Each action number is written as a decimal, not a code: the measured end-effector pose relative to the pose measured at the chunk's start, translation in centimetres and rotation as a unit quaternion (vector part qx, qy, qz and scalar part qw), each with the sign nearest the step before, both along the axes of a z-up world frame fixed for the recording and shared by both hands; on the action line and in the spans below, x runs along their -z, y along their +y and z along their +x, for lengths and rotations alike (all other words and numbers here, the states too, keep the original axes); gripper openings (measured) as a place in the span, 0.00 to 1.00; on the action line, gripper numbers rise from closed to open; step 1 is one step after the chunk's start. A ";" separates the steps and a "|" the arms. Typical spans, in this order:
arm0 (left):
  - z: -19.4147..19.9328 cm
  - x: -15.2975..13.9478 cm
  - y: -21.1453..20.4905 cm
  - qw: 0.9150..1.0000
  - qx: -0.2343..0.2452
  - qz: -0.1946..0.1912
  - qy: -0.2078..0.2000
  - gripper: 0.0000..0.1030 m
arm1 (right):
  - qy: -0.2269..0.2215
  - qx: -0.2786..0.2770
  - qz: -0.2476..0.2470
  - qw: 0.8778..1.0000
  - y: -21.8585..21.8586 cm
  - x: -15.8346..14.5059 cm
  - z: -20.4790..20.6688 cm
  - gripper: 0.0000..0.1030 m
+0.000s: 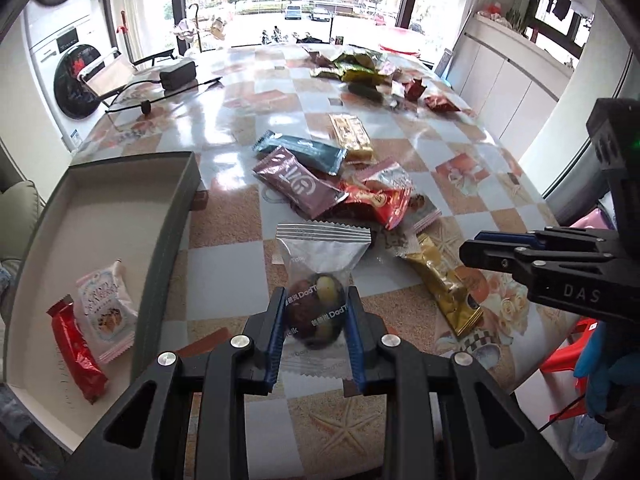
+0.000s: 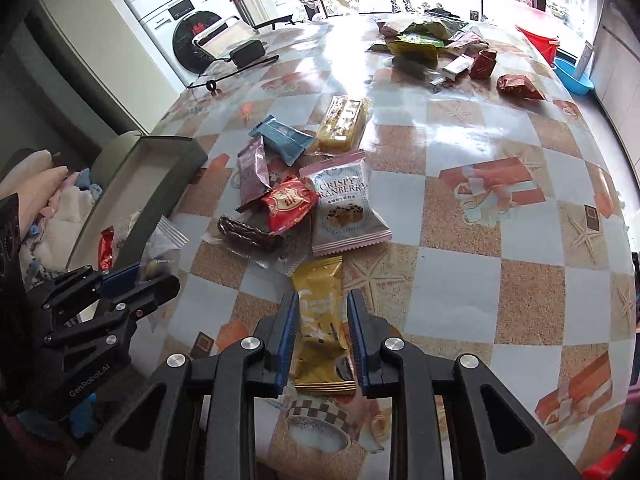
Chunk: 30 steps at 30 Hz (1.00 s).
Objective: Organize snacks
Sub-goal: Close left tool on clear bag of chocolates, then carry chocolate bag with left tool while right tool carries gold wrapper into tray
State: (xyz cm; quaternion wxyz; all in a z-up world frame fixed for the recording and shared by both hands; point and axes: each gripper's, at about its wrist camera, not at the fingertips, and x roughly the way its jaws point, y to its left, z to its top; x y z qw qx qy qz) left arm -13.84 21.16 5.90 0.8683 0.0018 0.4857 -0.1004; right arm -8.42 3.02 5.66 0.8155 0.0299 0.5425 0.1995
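My left gripper (image 1: pixel 316 294) is shut on a clear packet (image 1: pixel 320 280) with a dark round snack inside, held just right of the grey box (image 1: pixel 168 220). In that box lie a red packet (image 1: pixel 76 356) and a white-pink packet (image 1: pixel 106 312). My right gripper (image 2: pixel 323 300) is shut on a gold packet (image 2: pixel 322 332), a little above the checkered table (image 2: pixel 460 300). Beyond it sits a snack pile: a Crispy Cranberry packet (image 2: pixel 344 204), a red packet (image 2: pixel 288 204), a chocolate bar (image 2: pixel 248 232), mauve (image 2: pixel 252 168), teal (image 2: pixel 280 138) and yellow (image 2: pixel 344 122) packets. The left gripper (image 2: pixel 160 276) shows at the left there.
A second heap of wrappers (image 2: pixel 420 36) lies at the table's far side. A black power adapter (image 1: pixel 178 74) with its cable rests at the far left. A washing machine (image 1: pixel 68 64) stands behind, and a red stool (image 1: pixel 568 344) is below the table's right edge.
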 end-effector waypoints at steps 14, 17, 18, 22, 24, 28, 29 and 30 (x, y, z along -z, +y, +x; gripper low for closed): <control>-1.5 -0.9 3.5 0.999 -0.028 -0.018 -0.014 0.30 | 0.037 -0.016 -0.092 0.995 2.8 3.5 0.7 0.64; -1.6 -1.3 4.1 0.999 -0.032 -0.024 -0.019 0.30 | 0.032 -0.016 -0.113 0.993 2.9 3.8 0.7 0.64; -1.7 -1.4 4.3 0.999 -0.033 -0.027 -0.021 0.30 | 0.027 -0.015 -0.123 0.992 3.0 3.8 0.6 0.63; -2.1 -1.7 5.1 0.998 -0.036 -0.035 -0.025 0.30 | 0.011 -0.024 -0.148 0.989 4.0 3.8 0.2 0.25; -2.2 -1.7 5.3 0.998 -0.036 -0.037 -0.027 0.30 | 0.011 -0.029 -0.153 0.988 4.3 3.7 -0.1 0.24; -2.7 -1.6 6.3 0.998 -0.042 -0.042 -0.029 0.30 | 0.010 -0.033 -0.122 0.992 4.7 2.6 -0.6 0.24; -2.7 -1.7 6.6 0.998 -0.045 -0.043 -0.030 0.30 | 0.009 -0.033 -0.111 0.993 4.6 2.1 -0.7 0.24; -2.7 -1.9 7.0 0.997 -0.048 -0.045 -0.033 0.30 | 0.007 -0.035 -0.102 0.994 4.9 1.4 -0.6 0.24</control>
